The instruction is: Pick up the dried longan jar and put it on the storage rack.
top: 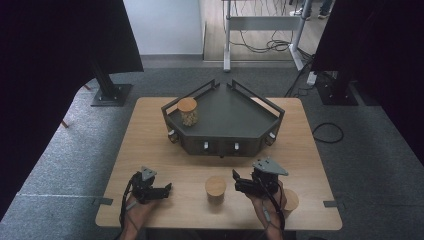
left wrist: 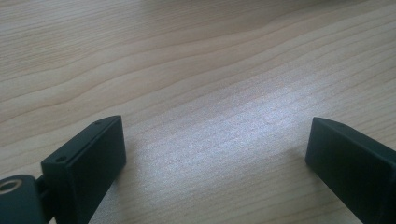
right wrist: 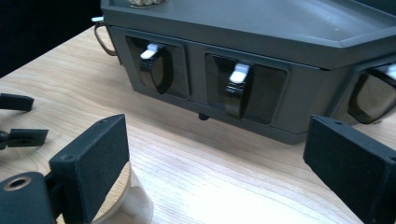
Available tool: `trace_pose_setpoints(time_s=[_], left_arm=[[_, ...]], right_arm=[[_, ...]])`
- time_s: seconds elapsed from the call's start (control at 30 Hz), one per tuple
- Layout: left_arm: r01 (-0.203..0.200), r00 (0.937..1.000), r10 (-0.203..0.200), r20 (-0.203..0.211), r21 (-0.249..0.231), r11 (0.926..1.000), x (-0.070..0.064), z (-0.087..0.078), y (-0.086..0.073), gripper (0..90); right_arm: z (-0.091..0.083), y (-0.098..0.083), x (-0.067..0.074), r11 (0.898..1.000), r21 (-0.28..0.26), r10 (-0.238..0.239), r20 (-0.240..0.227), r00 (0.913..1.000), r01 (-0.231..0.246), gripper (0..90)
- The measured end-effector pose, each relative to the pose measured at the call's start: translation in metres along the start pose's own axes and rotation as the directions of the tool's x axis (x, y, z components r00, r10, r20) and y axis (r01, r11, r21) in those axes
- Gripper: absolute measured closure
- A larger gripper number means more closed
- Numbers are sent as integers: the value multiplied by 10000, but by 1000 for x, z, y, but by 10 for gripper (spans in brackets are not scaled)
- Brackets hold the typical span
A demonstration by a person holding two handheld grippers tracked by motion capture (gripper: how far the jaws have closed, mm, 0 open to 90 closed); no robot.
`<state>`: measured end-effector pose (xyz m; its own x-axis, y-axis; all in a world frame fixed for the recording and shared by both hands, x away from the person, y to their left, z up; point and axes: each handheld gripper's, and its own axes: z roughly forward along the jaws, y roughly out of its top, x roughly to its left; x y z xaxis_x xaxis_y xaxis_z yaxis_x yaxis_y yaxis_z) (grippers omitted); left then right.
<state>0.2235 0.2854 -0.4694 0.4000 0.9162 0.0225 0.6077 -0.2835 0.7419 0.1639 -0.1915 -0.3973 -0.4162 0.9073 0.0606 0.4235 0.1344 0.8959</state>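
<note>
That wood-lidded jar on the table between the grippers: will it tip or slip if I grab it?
The jar stands upright, short and broad, so it probably resists tipping. Its wall looks smooth and clear, possibly glass: perhaps slippery and breakable. The wooden lid may lift off, so grip the body.

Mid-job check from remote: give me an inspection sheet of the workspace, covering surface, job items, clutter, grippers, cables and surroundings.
Surface: wooden table, bare between items.
Job's things: grey tray unit with a lidded jar in its left corner; second jar between the grippers; third jar beside the right hand.
Clutter: nothing seen.
Grippers: left gripper open over bare wood; right gripper open, facing the tray's latches.
Cables: one trails from each gripper; loose cables on the floor.
Surroundings: grey carpet, black curtains, stand bases.
</note>
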Motion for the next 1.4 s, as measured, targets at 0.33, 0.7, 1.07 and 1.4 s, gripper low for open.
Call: trace_pose_setpoints(time_s=[0.33,0.7,1.07,1.4], left_arm=[[-9,10000,9,6,-8,10000,0,0,0,52],[-33,10000,33,18,-9,10000,1,-1,-1,53],[-47,10000,47,18,0,10000,1,-1,-1,52],[-86,9999,86,54,9,10000,1,-1,-1,49]], right_arm=[[4,-2,7,9989,-197,-428,-493,9979,419,110],[8,-3,14,9976,-290,-646,-909,9938,622,107],[13,-6,25,9957,-416,-877,-1414,9861,826,87],[24,-12,36,9945,-260,-1042,-1804,9781,1011,77]])
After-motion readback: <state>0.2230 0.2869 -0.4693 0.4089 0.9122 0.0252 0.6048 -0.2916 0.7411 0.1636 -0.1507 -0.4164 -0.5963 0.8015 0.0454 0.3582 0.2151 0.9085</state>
